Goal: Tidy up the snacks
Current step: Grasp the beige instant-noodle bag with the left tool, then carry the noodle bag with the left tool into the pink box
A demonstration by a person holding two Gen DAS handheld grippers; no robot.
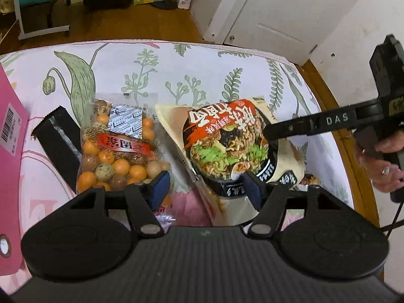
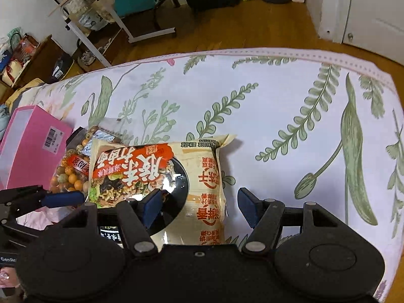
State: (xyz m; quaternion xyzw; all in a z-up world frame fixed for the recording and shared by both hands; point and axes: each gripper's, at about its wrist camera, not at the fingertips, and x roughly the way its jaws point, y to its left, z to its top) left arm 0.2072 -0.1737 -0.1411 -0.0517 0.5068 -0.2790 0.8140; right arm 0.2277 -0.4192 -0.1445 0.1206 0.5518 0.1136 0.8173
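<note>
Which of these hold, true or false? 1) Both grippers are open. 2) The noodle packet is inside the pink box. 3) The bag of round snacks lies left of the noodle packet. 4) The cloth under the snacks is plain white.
1) True: the left gripper and right gripper both stand open, gripping nothing.
2) False: the noodle packet lies on the cloth, outside the pink box.
3) True: the bag of round snacks lies left of it.
4) False: the cloth has green leaf prints.
</note>
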